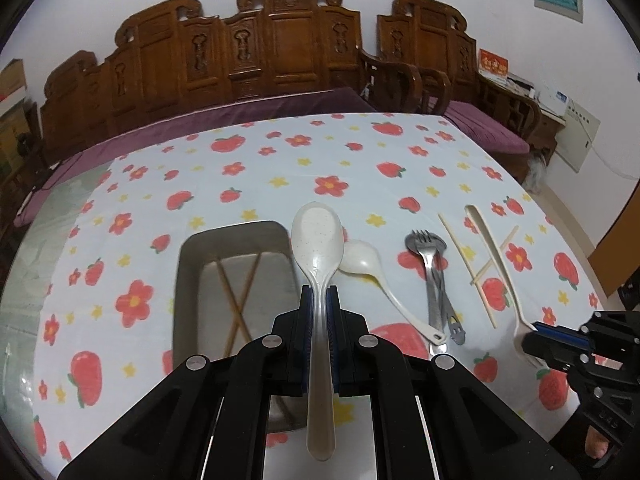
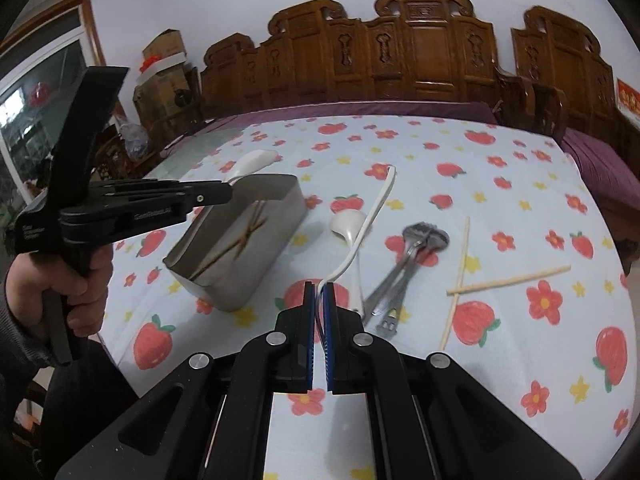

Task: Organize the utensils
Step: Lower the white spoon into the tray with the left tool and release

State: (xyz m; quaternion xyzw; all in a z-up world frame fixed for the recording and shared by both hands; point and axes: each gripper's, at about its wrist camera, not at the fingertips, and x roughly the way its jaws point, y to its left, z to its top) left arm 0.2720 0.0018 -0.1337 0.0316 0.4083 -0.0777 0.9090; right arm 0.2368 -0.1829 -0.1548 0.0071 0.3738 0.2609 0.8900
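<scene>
My left gripper (image 1: 319, 294) is shut on the handle of a large speckled cream spoon (image 1: 318, 236), held above the right edge of a metal tray (image 1: 188, 272). Brown chopsticks (image 1: 236, 292) lie crossed in the tray. My right gripper (image 2: 319, 290) is shut on the end of a long white slotted utensil (image 2: 374, 216) and lifts it off the table; in the left wrist view this utensil (image 1: 494, 256) runs to my right gripper (image 1: 532, 346). A small white spoon (image 1: 362, 260), a steel fork and spoon (image 1: 430, 256) and light chopsticks (image 1: 466, 260) lie on the cloth.
The table wears a white cloth (image 1: 360, 160) printed with red fruit and flowers. A carved wooden bench (image 1: 280, 48) with purple cushions stands behind it. The left gripper and the hand holding it (image 2: 76, 216) show at the left of the right wrist view, above the tray (image 2: 256, 276).
</scene>
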